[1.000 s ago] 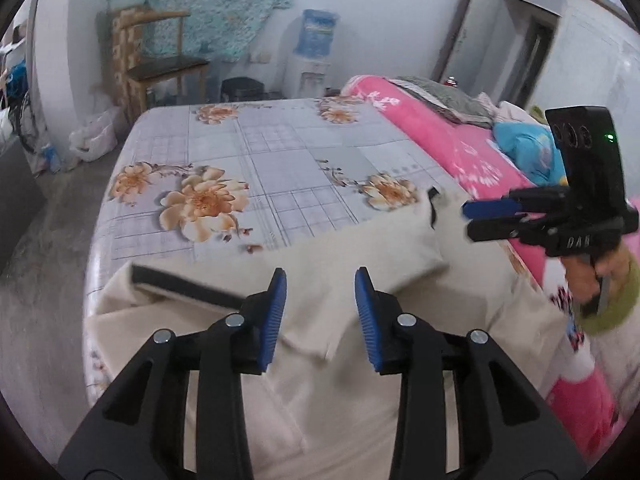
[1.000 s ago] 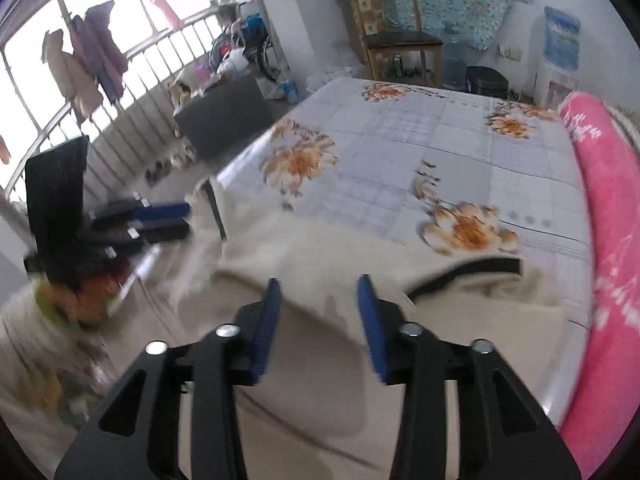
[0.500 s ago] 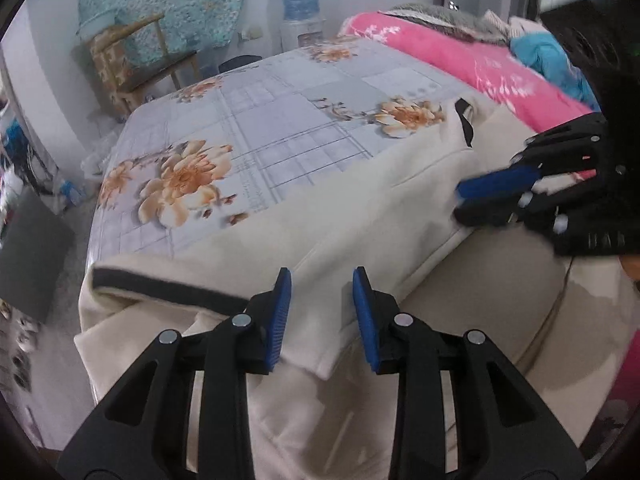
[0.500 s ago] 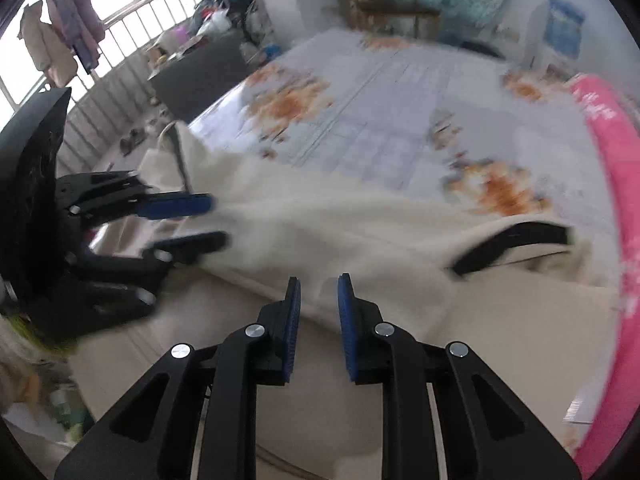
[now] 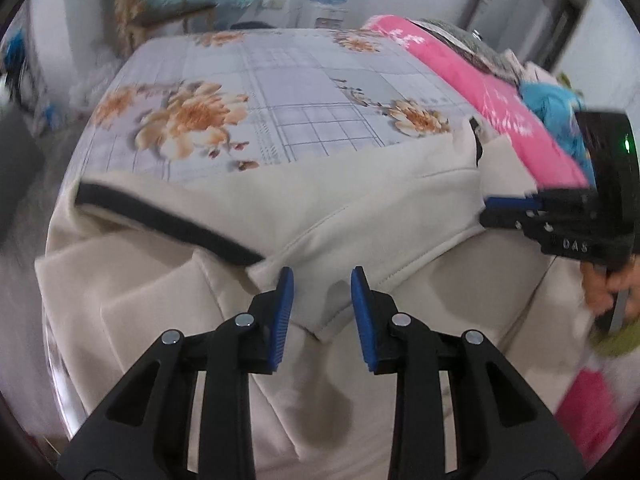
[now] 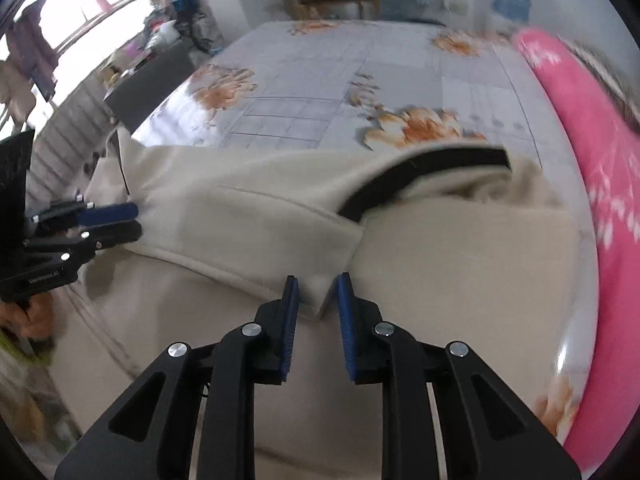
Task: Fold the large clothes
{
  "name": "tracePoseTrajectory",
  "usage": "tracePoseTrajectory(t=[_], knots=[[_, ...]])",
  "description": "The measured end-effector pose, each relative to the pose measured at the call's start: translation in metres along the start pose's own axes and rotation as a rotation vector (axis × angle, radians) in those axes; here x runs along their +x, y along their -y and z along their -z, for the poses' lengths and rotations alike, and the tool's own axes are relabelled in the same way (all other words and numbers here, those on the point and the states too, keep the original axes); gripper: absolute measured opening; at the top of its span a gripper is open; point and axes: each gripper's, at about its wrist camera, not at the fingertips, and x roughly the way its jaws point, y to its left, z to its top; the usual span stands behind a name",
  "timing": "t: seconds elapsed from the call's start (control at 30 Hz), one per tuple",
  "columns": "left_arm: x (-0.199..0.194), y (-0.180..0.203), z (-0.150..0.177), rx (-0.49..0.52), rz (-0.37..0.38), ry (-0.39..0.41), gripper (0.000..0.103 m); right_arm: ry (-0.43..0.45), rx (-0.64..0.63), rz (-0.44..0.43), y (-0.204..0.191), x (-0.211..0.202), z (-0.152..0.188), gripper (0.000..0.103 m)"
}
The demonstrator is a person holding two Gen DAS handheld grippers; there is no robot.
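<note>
Cream garment (image 5: pixel 168 300) with black trim band (image 5: pixel 160 218), spread across floral-sheeted bed (image 5: pixel 280 92). Left hand-held gripper (image 5: pixel 322 308) low over folded sleeve edge, blue pads parted, nothing pinched. Right hand-held gripper (image 5: pixel 500 210) at sleeve's far end, beside pink quilt (image 5: pixel 480 92).

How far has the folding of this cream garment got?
Done: a black-trimmed flap lies doubled over the cream garment on the bed. In hand: left claw and right claw each straddle its edge, right closing. Left: remaining folds.

Garment (image 5: pixel 360 208) on bed (image 5: pixel 288 92)
</note>
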Motion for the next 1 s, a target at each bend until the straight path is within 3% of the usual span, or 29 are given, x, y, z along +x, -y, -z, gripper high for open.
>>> tracePoseTrajectory(t=[0.2, 0.23, 0.3, 0.4, 0.6, 0.7, 1.0], knots=[[-0.063, 0.000, 0.033, -0.038, -0.010, 0.085, 0.035, 0.093, 0.065, -0.010, -0.015, -0.063, 0.043, 0.026], [-0.077, -0.001, 0.045, -0.046, -0.023, 0.108, 0.036, 0.109, 0.064, -0.019, -0.023, -0.069, 0.052, 0.030], [-0.100, -0.007, 0.066, -0.071, -0.050, 0.140, 0.039, 0.141, 0.056, -0.041, -0.038, -0.083, 0.078, 0.049], [-0.128, -0.022, 0.109, -0.152, -0.075, 0.184, 0.040, 0.164, 0.044, -0.055, -0.061, -0.086, 0.113, 0.061], [-0.154, -0.042, 0.176, -0.272, -0.135, 0.234, 0.040, 0.160, 0.056, -0.092, -0.088, -0.067, 0.151, 0.063], [-0.158, -0.046, 0.196, -0.289, -0.165, 0.259, 0.040, 0.118, 0.039, -0.026, -0.096, -0.046, 0.157, 0.063], [-0.128, -0.062, 0.199, -0.290, -0.187, 0.185, 0.037, 0.127, 0.066, -0.022, -0.096, -0.042, 0.161, 0.064]])
